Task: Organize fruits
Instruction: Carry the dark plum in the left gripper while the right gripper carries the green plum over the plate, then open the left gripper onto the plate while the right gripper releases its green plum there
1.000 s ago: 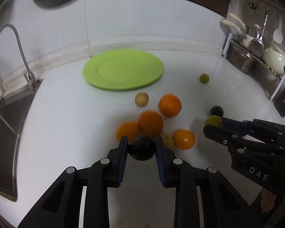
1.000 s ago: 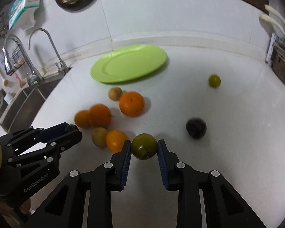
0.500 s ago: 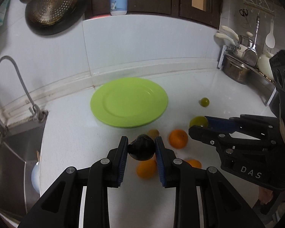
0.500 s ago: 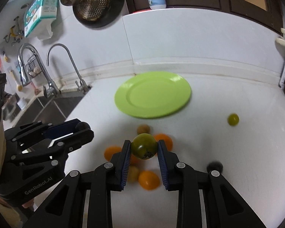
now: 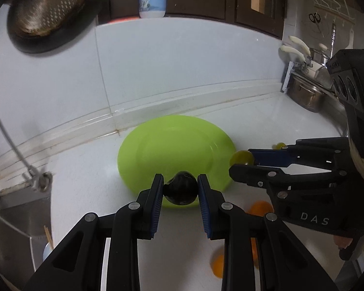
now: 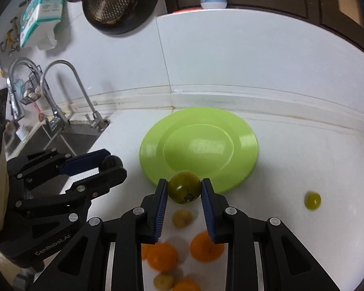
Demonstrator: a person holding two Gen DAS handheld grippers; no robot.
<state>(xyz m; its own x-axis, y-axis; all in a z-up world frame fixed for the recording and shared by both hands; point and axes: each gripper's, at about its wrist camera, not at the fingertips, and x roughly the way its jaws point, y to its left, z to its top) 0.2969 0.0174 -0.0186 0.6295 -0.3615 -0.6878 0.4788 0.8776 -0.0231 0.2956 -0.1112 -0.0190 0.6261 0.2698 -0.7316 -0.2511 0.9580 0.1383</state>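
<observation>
Your left gripper [image 5: 180,189] clamps a dark round fruit [image 5: 181,188], your right gripper [image 6: 184,191] pinches a green tomato-like fruit [image 6: 184,187], both hanging by the near rim of the flat lime-green plate [image 6: 199,145], lined up, I'd say, for unloading. Oranges [image 6: 162,256] wait on the white counter [image 6: 303,165] below.

The left claw [image 5: 180,190] is raised above the bench [image 5: 89,169], its pads clamped on a dark round fruit [image 5: 181,188]. The right claw [image 6: 184,191], level beside it, grips a green tomato [image 6: 184,186] between its pads.
</observation>
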